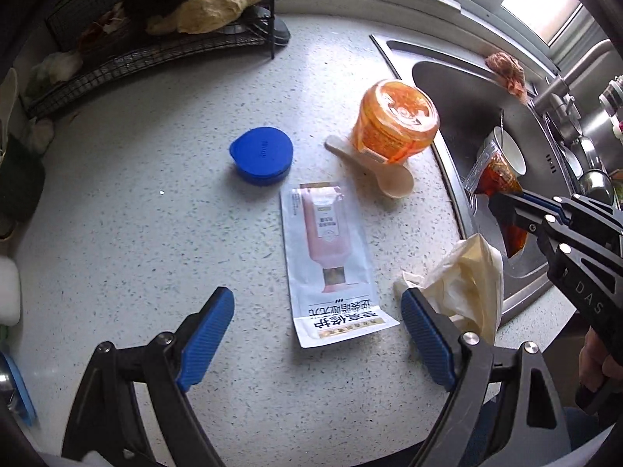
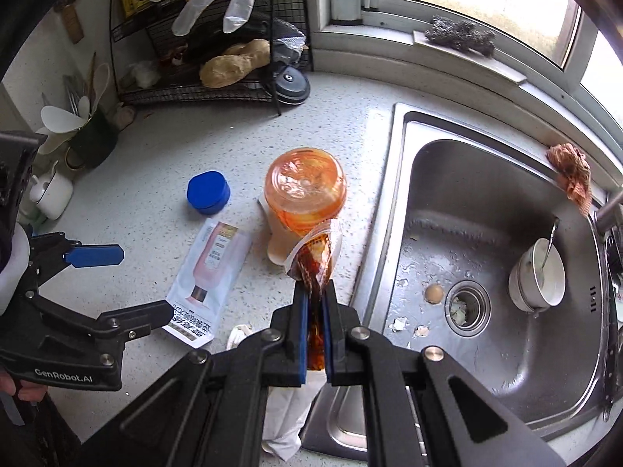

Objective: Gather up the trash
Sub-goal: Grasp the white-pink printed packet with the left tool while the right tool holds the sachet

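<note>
My right gripper is shut on a clear sauce packet stained with red oil and holds it above the counter's edge by the sink. In the left wrist view the same gripper pinches the packet at the right. My left gripper stands open over the speckled counter, and the near end of a white sachet with a pink bottle printed on it lies between its fingers. The right wrist view shows the left gripper over that sachet. A crumpled cream plastic bag lies beside its right finger.
An orange jar rests on a pale spoon, with a blue lid to its left. The steel sink holds a white cup and food scraps. A black wire rack stands at the back.
</note>
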